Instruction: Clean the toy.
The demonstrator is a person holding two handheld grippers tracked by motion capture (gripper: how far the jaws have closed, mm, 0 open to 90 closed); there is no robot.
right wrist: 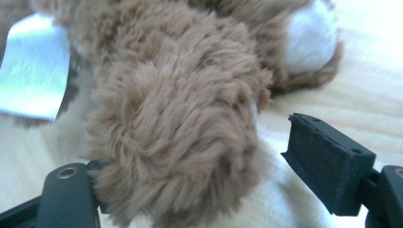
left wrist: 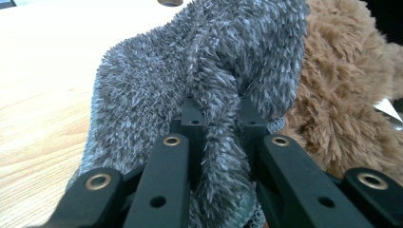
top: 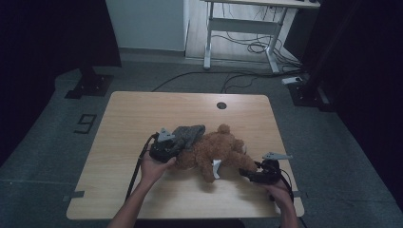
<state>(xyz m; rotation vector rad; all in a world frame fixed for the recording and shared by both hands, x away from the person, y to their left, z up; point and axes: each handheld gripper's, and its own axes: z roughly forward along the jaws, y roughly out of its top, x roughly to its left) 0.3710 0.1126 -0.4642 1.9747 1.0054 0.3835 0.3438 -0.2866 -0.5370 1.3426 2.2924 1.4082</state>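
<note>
A brown teddy bear (top: 216, 149) lies on its side in the middle of the wooden table (top: 123, 123). A grey fuzzy cloth (top: 190, 134) rests against the bear's left end. My left gripper (top: 173, 145) is shut on a fold of that grey cloth (left wrist: 190, 71), which bulges between the jaws at my left gripper (left wrist: 219, 111); the bear's fur (left wrist: 342, 85) lies just right of it. My right gripper (top: 247, 175) is at the bear's right end and stands open. One bear limb (right wrist: 176, 118) sits between the jaws of my right gripper (right wrist: 199, 147); the right pad (right wrist: 323, 156) is clear of the fur and the left pad is hidden.
A white tag (right wrist: 33, 76) hangs from the bear, and a white paw pad (right wrist: 309, 38) shows farther off. The table has a round cable hole (top: 221, 105) near its far edge. Beyond it stand a desk frame (top: 242, 28), floor cables and a black stand base (top: 88, 85).
</note>
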